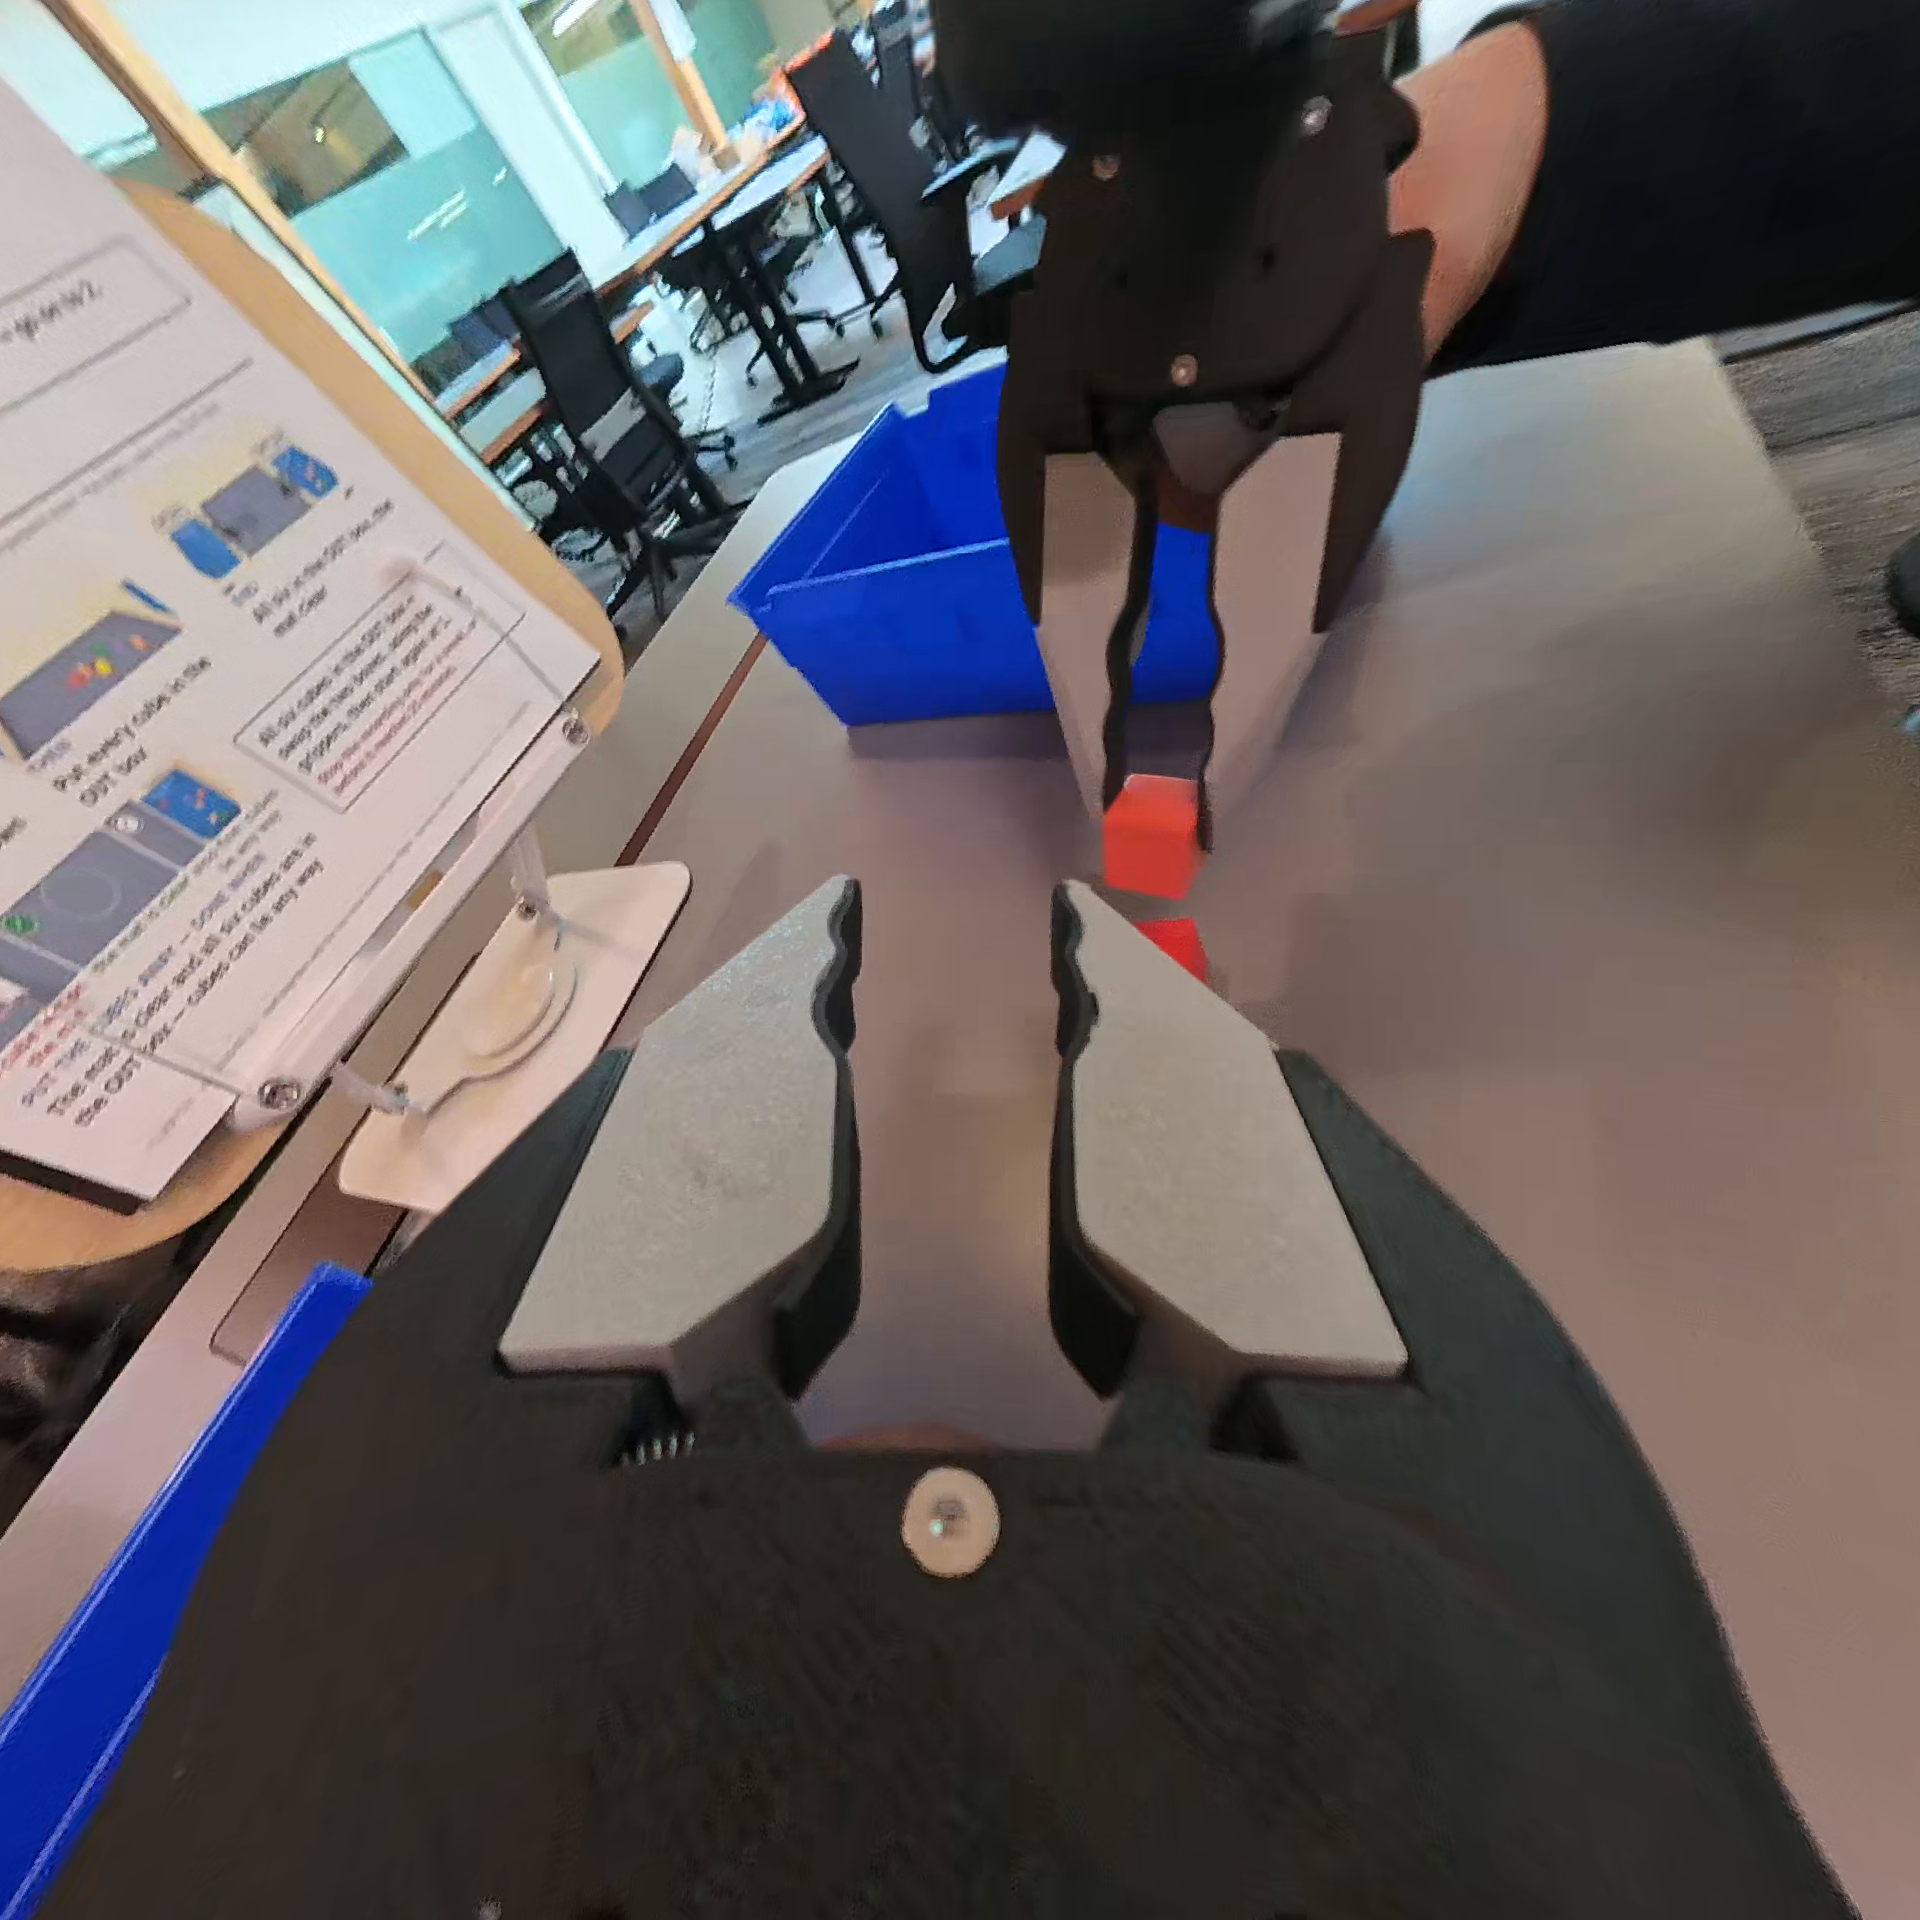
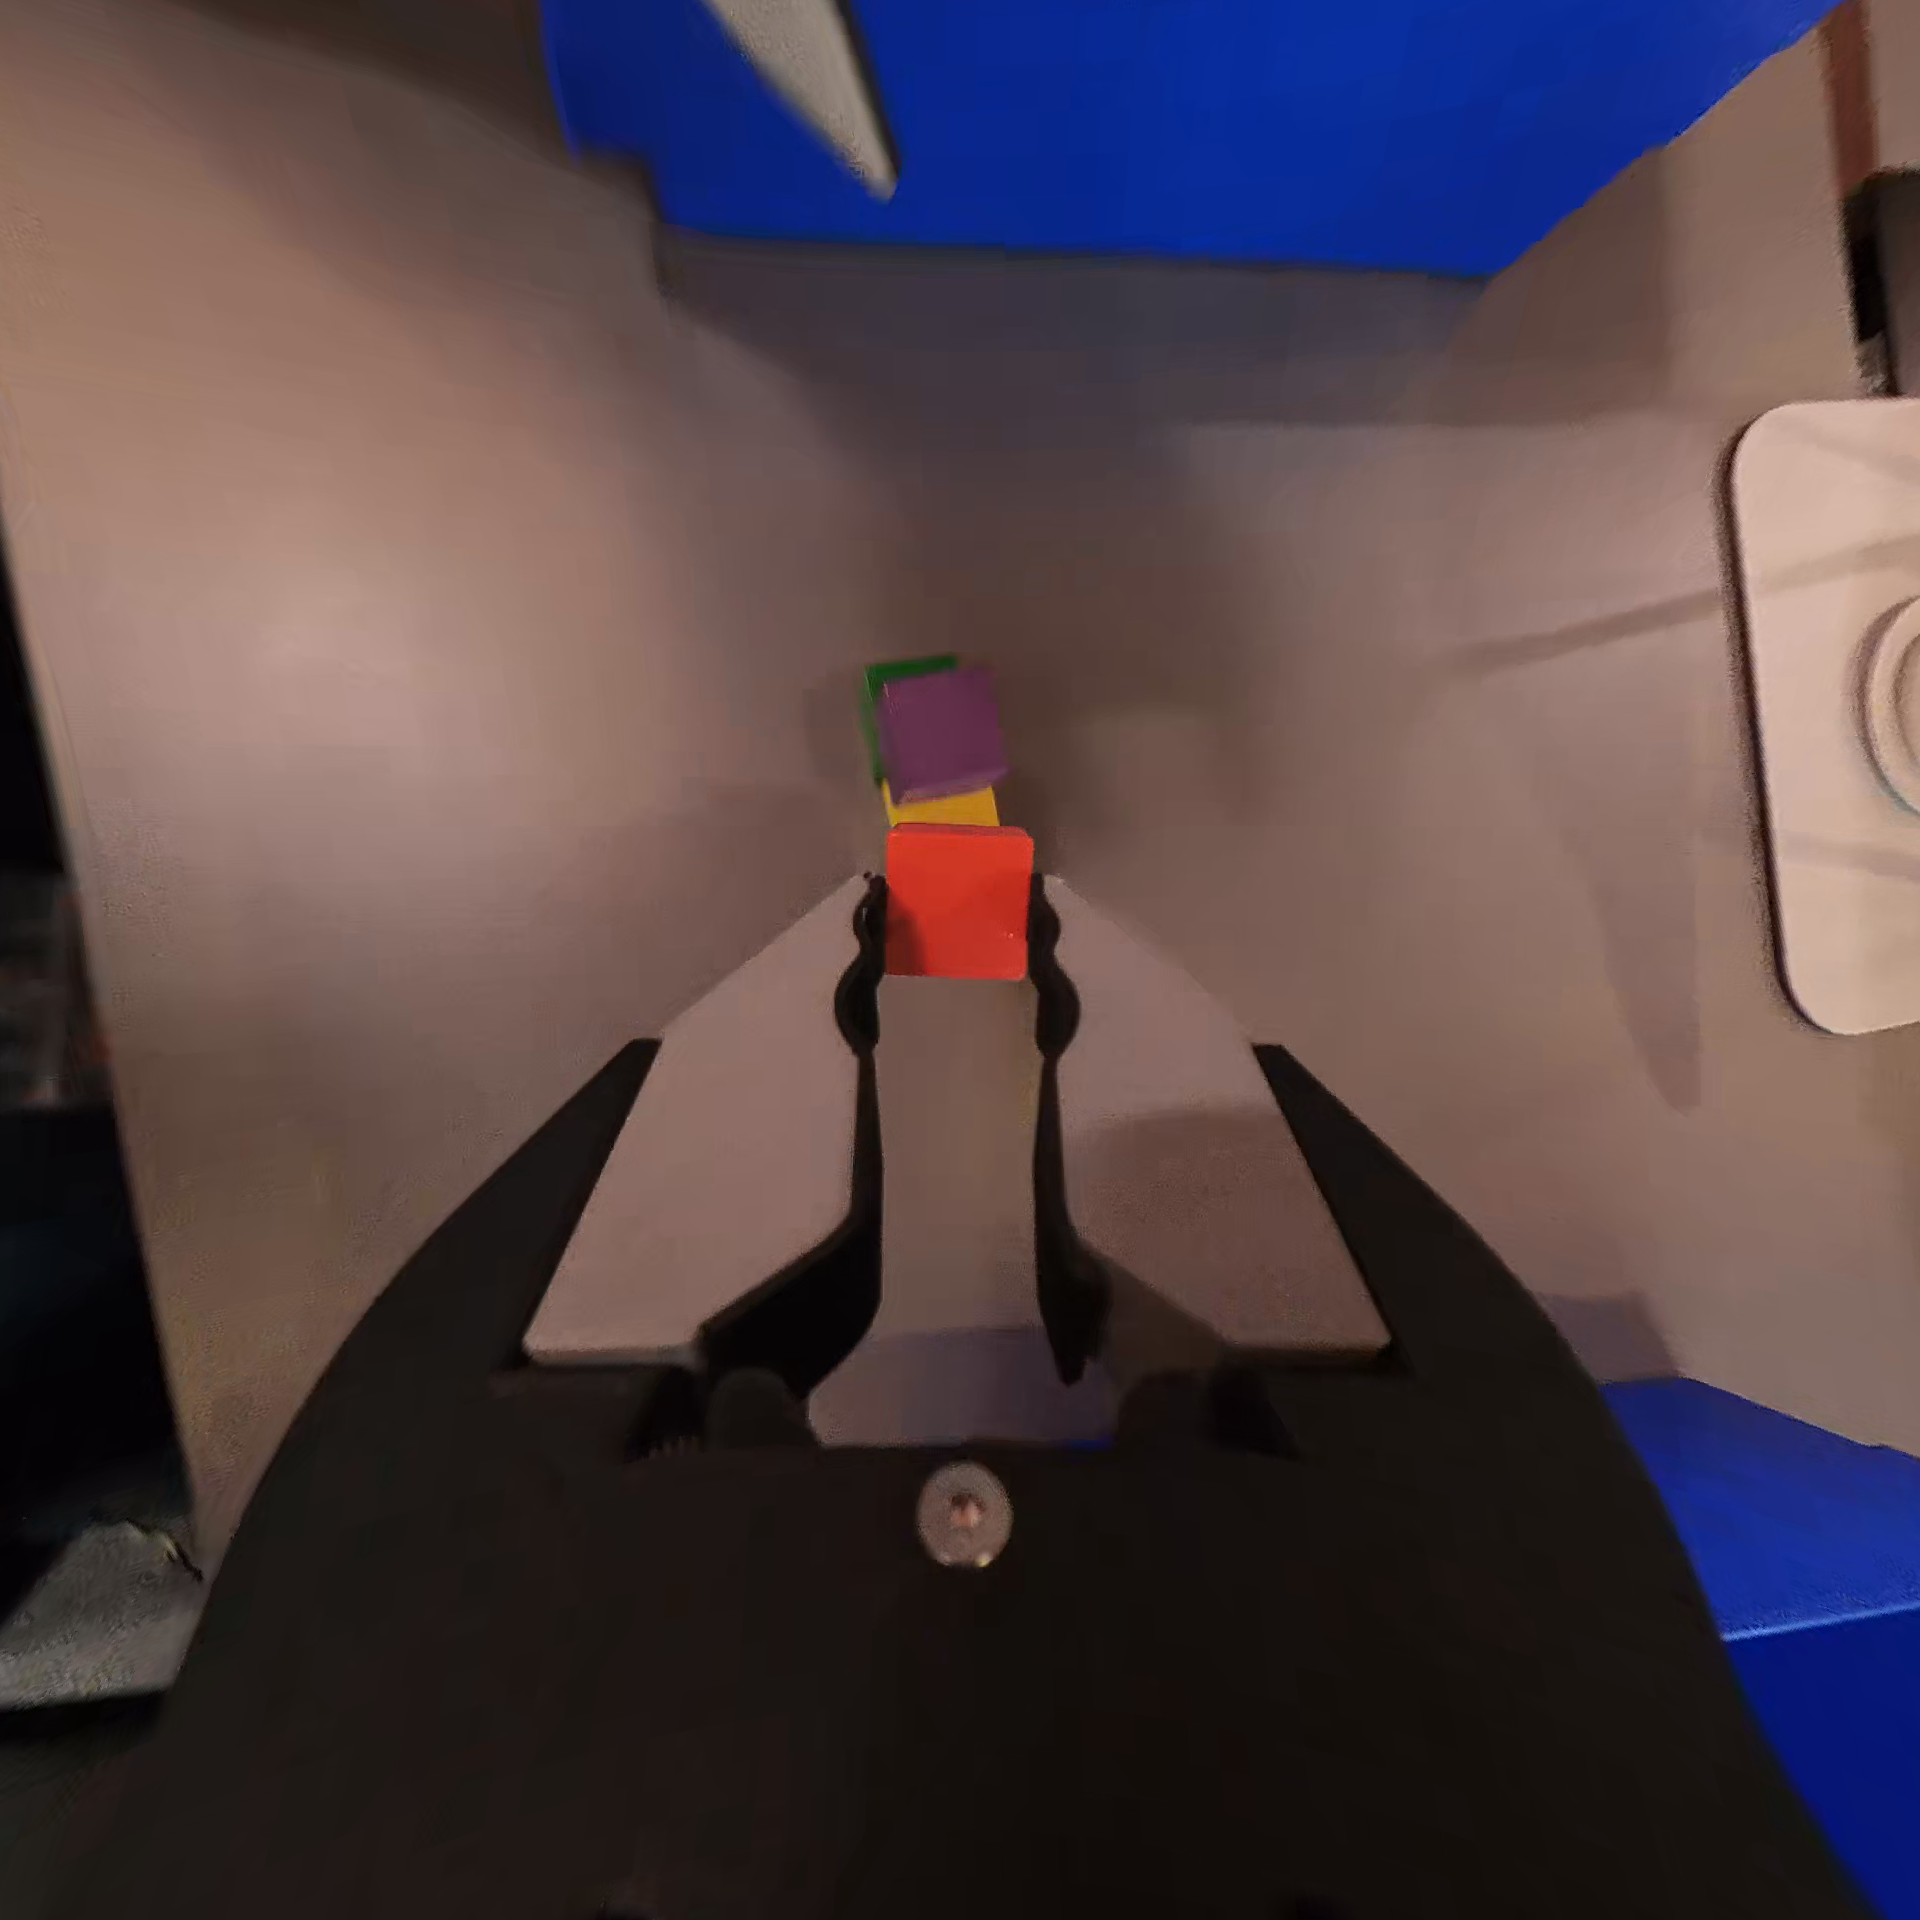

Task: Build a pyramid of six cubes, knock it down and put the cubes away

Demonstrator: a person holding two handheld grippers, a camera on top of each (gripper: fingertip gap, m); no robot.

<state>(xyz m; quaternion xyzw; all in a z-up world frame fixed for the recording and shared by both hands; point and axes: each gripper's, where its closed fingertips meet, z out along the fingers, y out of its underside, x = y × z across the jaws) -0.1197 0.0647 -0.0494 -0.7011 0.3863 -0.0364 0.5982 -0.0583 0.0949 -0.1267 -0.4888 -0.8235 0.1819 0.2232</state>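
My right gripper [image 2: 956,920] is shut on an orange cube [image 2: 956,904] low over the grey table. In the left wrist view the right gripper [image 1: 1158,821] comes down from above, holding the orange cube [image 1: 1148,847] just above and behind a red cube [image 1: 1174,945]. Beyond the orange cube, a purple cube [image 2: 940,732] sits over a yellow cube [image 2: 940,808] and a green cube [image 2: 909,670]. My left gripper [image 1: 956,966] is open and empty, low over the table just short of the red cube.
One blue bin [image 1: 904,623] stands behind the right gripper and shows at the right wrist view's lower right [image 2: 1766,1507]. A second blue bin [image 2: 1143,125] is by my left gripper [image 1: 156,1558]. An instruction sheet [image 1: 208,675] on a white-based stand [image 2: 1829,707] borders the table. My right fingertips sit around 11 cm from my left ones.
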